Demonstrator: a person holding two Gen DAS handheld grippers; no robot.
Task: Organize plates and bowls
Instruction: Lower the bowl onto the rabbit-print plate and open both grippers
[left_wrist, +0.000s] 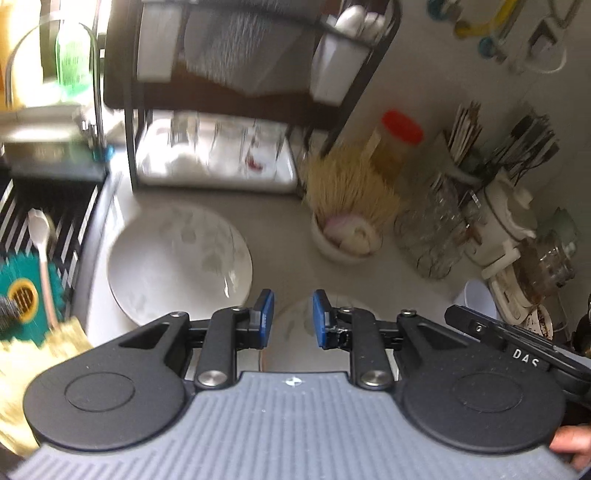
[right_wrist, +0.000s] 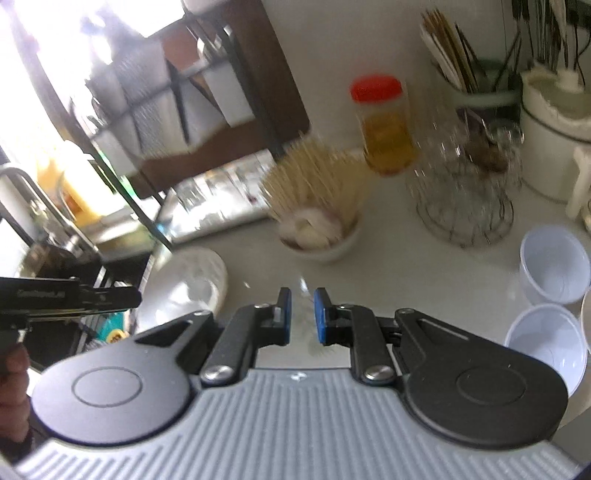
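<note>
The left gripper (left_wrist: 293, 319) holds its blue-padded jaws a little apart with nothing pinched between them; through the gap shows the rim of a white plate (left_wrist: 295, 332) lying on the pale worktop (left_wrist: 280, 236), but whether the pads touch it cannot be told. The right gripper (right_wrist: 303, 317) has its jaws drawn in as near together as they go, a narrow slit left between the pads, and they grip nothing — only bare worktop shows behind them.

Just beyond the left jaws, up and to the left, a second white plate with a faint grey leaf pattern (left_wrist: 179, 258) lies flat on the worktop near the sink (left_wrist: 33, 236); the right wrist view catches the same plate at its left. In the sink a white spoon (left_wrist: 40, 236) lies over a teal mat.

Behind the plates stands a black two-tier dish rack (left_wrist: 236, 92), with white dishes upright in the top tier and blurred white and glass ware in the bottom one. Right of the rack sits a small white bowl stuffed with thin wooden sticks (left_wrist: 347, 214), and behind it a jar of yellow liquid with a red lid (left_wrist: 397, 144). Further right are a wire basket (right_wrist: 465, 199), a holder of chopsticks (right_wrist: 454, 70) and a cream-coloured appliance (left_wrist: 506, 218).

At the right edge of the right wrist view, two white plastic bowls (right_wrist: 554, 264) stand side by side on the worktop, mouths up. A hand (left_wrist: 572, 445) shows at the lower right of the left view.
</note>
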